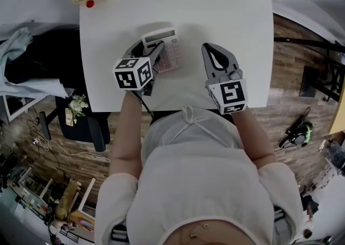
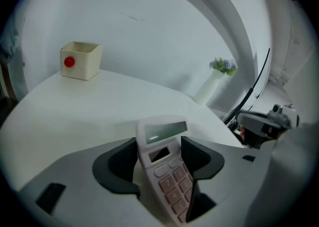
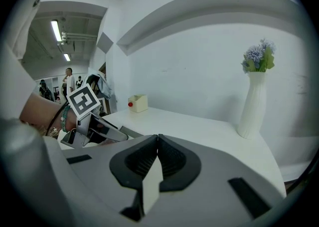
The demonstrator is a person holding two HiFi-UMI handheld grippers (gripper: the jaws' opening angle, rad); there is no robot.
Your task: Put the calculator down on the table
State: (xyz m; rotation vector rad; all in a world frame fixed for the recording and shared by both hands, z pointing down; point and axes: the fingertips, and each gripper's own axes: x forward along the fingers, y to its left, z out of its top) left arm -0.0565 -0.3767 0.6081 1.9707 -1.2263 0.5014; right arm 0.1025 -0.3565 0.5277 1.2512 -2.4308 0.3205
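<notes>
White surface against plain white wall; wood-plank floor around it, brown and worn; long ceiling strip lights in open room beyond

White short-sleeved top; the grey left gripper and right gripper carry black-and-white marker cubes.
</notes>
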